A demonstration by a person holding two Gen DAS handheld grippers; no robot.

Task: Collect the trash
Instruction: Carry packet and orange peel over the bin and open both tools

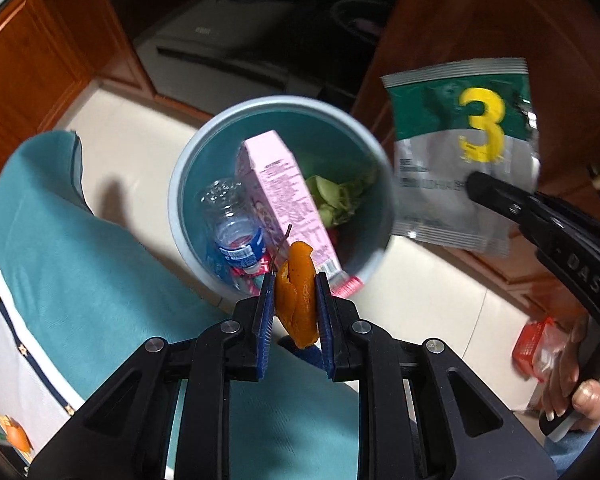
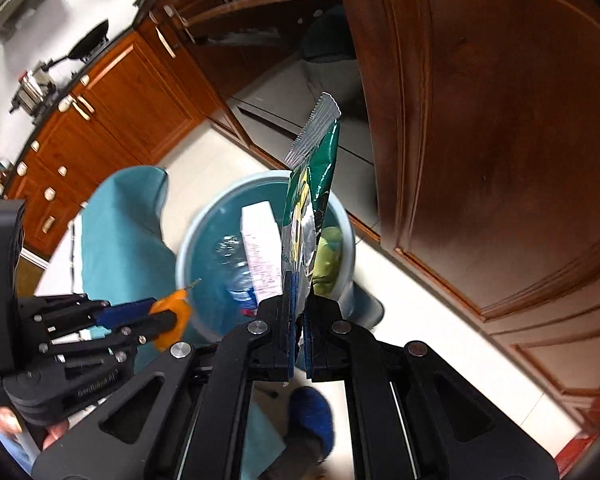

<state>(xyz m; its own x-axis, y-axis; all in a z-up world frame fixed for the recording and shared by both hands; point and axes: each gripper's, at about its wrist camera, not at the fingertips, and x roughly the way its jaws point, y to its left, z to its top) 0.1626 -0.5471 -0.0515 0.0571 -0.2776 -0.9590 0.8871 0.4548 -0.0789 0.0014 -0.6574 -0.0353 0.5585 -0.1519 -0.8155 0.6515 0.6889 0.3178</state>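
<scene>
Orange peel (image 1: 298,294) sits right up front in the left wrist view, pinched between the blue pads of the left gripper (image 1: 296,286); jaws are closed down tight on it, with a thin stem poking up off the top; it hangs just over the near rim of the bin (image 1: 180,184). From the right wrist view you can see the same peel (image 2: 172,316) sticking out sideways from the left gripper (image 2: 162,314), next to the bin's left edge.

Right gripper (image 2: 298,312) is clamped on a packet (image 2: 312,200), jaws nearly together with only the thin foil between them; it's seen edge-on there, standing up over the bin (image 2: 204,216). Left view shows the packet (image 1: 460,152) face-on: green and silver with a big yellow 3, crimped top edge, held by its lower part in the right gripper (image 1: 474,186); it's up at the bin's right side, a bit blurry.

Bin is pale blue, round, sitting on a light tile floor (image 1: 132,152); inside there's a pink carton (image 1: 280,196) leaning up, a clear bottle (image 1: 236,228) with a blue label to its left, and some green leafy scraps (image 1: 336,200) to its right.

Teal cloth (image 1: 80,260) covers the stuff on the left, right beside the bin; brown wooden cabinets (image 1: 500,20) run behind; a small red basket (image 1: 534,344) is on the floor at far right; a blue slipper (image 2: 312,416) shows under the right gripper.
</scene>
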